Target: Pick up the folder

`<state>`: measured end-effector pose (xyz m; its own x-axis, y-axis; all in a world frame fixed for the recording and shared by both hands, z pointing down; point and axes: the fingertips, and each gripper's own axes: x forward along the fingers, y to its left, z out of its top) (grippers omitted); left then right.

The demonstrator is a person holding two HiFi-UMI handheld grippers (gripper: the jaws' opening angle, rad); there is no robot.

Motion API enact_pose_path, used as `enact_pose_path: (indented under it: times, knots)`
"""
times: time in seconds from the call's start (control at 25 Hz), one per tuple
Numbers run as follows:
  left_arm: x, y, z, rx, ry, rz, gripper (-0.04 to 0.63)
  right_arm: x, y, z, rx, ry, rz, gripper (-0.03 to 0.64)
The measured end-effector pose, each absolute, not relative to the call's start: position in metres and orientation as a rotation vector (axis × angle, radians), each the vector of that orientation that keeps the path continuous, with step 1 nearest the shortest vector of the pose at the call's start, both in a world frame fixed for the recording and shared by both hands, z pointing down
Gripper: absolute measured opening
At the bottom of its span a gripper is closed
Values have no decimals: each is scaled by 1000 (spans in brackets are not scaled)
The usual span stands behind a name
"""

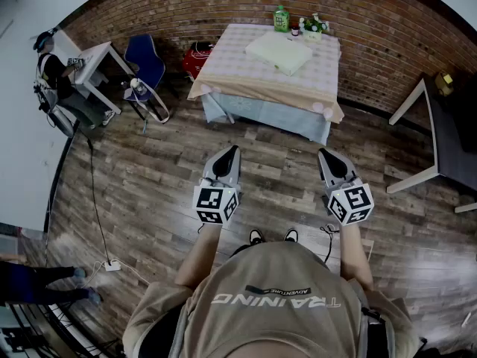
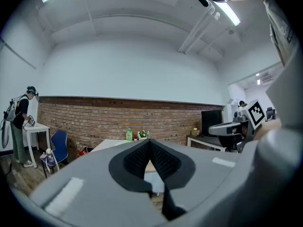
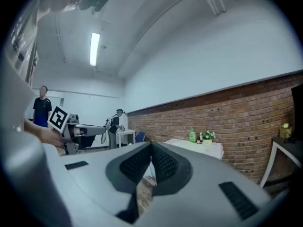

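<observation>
- The plank floor fills most of the head view. The person stands on it, well apart from the cloth-covered worktop.
- The brick wall runs across the top of the head view, directly behind the cloth-covered worktop.
- The cloth-covered worktop stands ahead of both grippers. Its pale cloth hangs over the near edge.
- The dark worktop, on white legs, sits at the right edge of the head view.
- The blue chair stands left of the cloth-covered worktop, beside a white worktop at which a second person stands.
- The left hand-held gripper is held level over the floor and points toward the cloth-covered worktop. Its jaws are together with nothing between them.
- The right hand-held gripper is held level alongside the left one. Its jaws are likewise together and empty.
- The folder, pale, lies flat on the cloth-covered worktop toward the far side. It is well apart from both grippers and untouched.
- The green bottle stands upright near the worktop's far edge, behind the folder.
- The small plant stands just right of the green bottle.
</observation>
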<state>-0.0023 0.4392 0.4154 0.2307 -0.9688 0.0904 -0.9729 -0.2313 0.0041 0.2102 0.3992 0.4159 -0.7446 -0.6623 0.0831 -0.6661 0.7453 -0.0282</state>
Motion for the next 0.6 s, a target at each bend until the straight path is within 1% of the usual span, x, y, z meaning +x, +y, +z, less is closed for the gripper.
enact_pose_path:
  times: [0.6]
  knots:
    - [-26,416,422,2451,-1846,118,6,183,384,413,1134,-2888,124,11]
